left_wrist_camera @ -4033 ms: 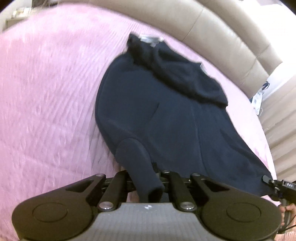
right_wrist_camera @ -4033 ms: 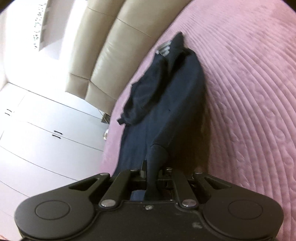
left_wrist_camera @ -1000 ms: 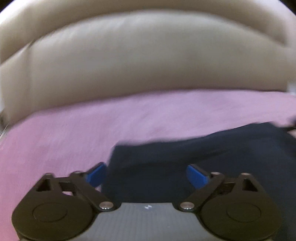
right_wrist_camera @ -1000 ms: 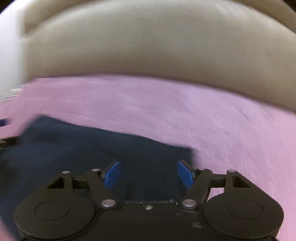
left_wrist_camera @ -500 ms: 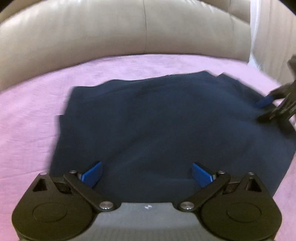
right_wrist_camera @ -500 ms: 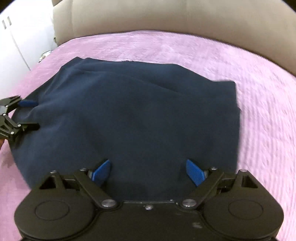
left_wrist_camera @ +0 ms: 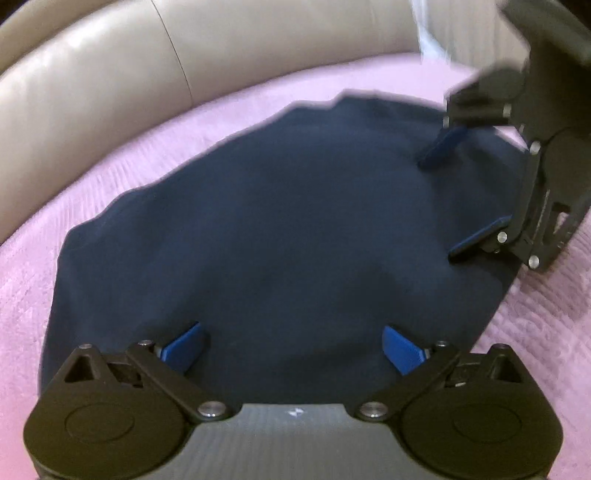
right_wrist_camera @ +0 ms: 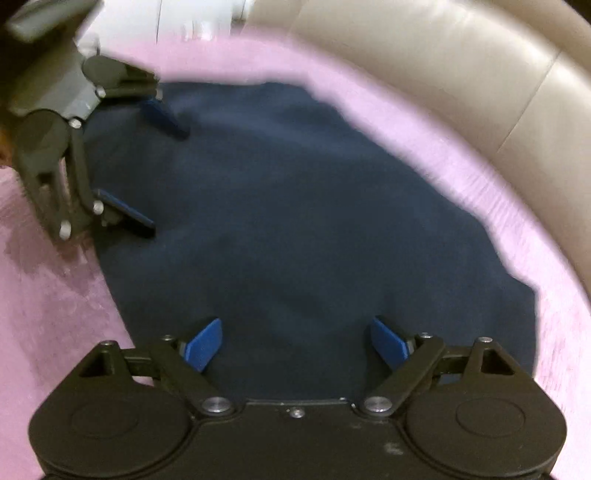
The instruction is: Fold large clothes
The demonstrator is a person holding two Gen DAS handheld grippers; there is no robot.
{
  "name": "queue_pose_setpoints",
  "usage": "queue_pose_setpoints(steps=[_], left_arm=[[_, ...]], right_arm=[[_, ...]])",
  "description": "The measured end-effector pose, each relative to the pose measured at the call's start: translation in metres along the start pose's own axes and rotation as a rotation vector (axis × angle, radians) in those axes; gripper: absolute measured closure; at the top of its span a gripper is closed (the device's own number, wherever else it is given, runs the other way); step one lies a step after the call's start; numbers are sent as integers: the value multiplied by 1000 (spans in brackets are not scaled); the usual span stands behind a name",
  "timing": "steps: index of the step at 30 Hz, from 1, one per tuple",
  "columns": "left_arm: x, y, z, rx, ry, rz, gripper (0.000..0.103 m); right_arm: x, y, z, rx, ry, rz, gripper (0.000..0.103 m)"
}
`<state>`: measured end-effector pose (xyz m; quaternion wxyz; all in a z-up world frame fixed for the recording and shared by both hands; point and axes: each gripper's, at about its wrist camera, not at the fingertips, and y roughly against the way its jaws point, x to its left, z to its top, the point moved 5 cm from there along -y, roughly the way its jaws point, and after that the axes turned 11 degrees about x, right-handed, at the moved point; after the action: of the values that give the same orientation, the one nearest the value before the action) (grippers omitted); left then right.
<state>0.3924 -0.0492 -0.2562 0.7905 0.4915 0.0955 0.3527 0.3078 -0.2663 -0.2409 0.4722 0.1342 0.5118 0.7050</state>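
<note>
- Here, in the left wrist view, the left gripper [left_wrist_camera: 291, 349] has its jaws spread wide, with nothing between the blue pads [left_wrist_camera: 183, 347].
- A dark navy garment [left_wrist_camera: 280, 236] lies spread on the pink bedspread [left_wrist_camera: 33, 273], filling the space ahead of the jaws and between them; it looks folded into a broad, rounded shape, with no sleeve visible.
- Both pads hover over the near edge of the garment; whether they touch the cloth cannot be told.
- Ahead of the jaws and to the right, the right gripper [left_wrist_camera: 458, 199] reaches in over the garment's right edge, its jaws also wide apart and empty.
- Beyond the garment, past the bedspread, a beige padded headboard [left_wrist_camera: 110, 85] curves across the top.
- In the right wrist view, the right gripper [right_wrist_camera: 295, 343] again shows wide jaws, the blue pads [right_wrist_camera: 205, 343] holding nothing.
- The garment [right_wrist_camera: 295, 206] lies ahead of and between these jaws, its far edge ragged against the bedspread [right_wrist_camera: 55, 302].
- Ahead and to the left, the left gripper [right_wrist_camera: 155, 173] sits over the garment's left edge, jaws wide, one fingertip [right_wrist_camera: 166, 120] low against the cloth.
- The headboard [right_wrist_camera: 480, 74] runs along the upper right; a white cupboard [right_wrist_camera: 192, 18] shows blurred at the top left.
</note>
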Motion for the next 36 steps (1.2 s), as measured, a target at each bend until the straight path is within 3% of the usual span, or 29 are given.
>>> queue_pose_setpoints(steps=[3, 8, 12, 14, 15, 17, 20, 22, 25, 28, 30, 31, 34, 36], left_arm=[[17, 8, -22, -26, 90, 23, 0], [51, 23, -51, -15, 166, -3, 0], [58, 44, -83, 20, 185, 12, 0], [77, 48, -101, 24, 266, -4, 0], [87, 51, -108, 33, 318, 8, 0], [106, 51, -108, 48, 423, -5, 0], [137, 57, -104, -25, 529, -70, 0], [163, 52, -95, -34, 583, -118, 0], [200, 35, -75, -34, 654, -200, 1], [222, 14, -43, -26, 697, -278, 10], [232, -2, -28, -8, 690, -298, 34], [231, -12, -21, 4, 682, -305, 37], [228, -30, -7, 39, 651, -340, 21], [224, -37, -6, 24, 642, -396, 2]], right_arm=[[-25, -3, -19, 37, -158, 62, 0], [-43, 2, -57, 49, -161, 14, 0], [-60, -3, -57, 165, -326, 44, 0], [-67, 0, -42, 249, -413, 38, 1], [-72, 4, -32, 243, -476, 17, 1], [-83, 16, -8, 140, -642, 31, 1], [-91, 14, 36, 17, -831, 103, 1], [-91, -2, 69, 4, -851, 105, 1], [-90, -31, 106, 24, -853, 33, 1], [-94, -51, 119, 19, -870, 11, 1], [-102, -63, 126, 24, -884, -2, 1], [-110, -64, 123, 22, -895, -6, 1], [-128, -72, 113, 17, -947, -28, 1], [-133, -89, 123, 22, -964, -54, 1]])
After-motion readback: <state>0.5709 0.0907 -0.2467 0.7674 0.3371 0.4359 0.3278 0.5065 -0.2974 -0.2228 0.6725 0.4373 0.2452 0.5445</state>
